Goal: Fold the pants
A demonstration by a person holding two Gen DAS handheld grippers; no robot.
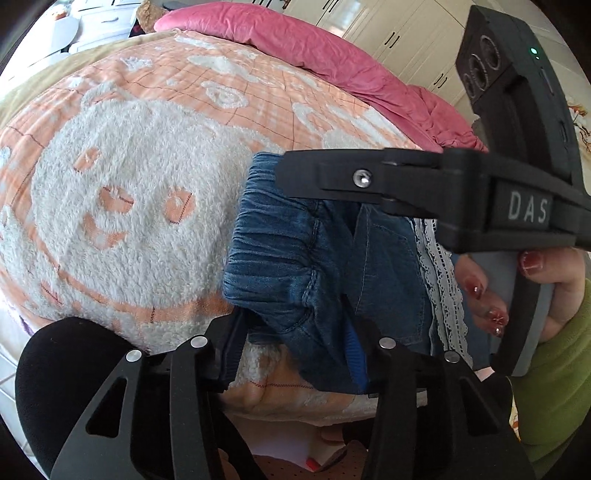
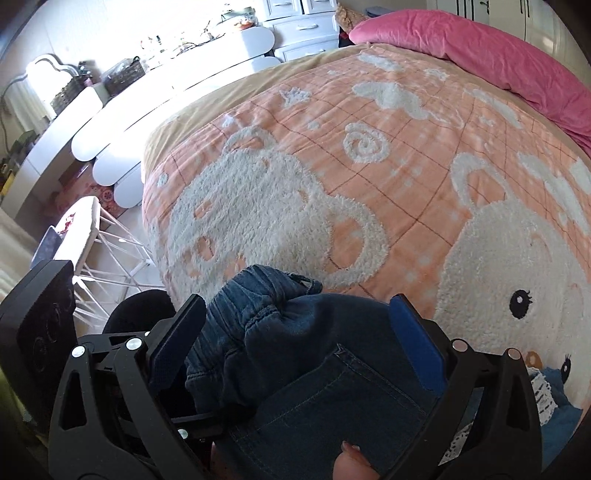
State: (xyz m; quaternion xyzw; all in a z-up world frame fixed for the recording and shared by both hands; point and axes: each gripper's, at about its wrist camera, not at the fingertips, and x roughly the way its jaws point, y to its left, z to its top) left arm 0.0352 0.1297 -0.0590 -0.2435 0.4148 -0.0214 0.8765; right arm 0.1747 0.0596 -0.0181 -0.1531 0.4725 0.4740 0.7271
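Dark blue denim pants [image 1: 288, 251] lie bunched on the bed near its front edge, with the gathered elastic waistband toward the left. A white lace trim [image 1: 443, 277] runs along their right side. My left gripper [image 1: 295, 332] straddles the near corner of the denim. The cloth rests against the blue pad on the right, a gap shows by the other pad, so it is open. My right gripper [image 1: 295, 177] reaches in from the right over the waistband. In its own view the right gripper [image 2: 297, 301] stands wide open astride the pants [image 2: 314, 387]. A thumb [image 2: 351, 463] presses the denim at the bottom.
A peach blanket with white fleecy animals [image 1: 129, 184] covers the bed, and a pink quilt [image 2: 498, 48] is heaped at its far end. A hand with painted nails [image 1: 487, 295] and a green sleeve [image 1: 554, 350] hold the right gripper. Left of the bed stand a white folding stand [image 2: 85, 221] and drawers [image 2: 299, 26].
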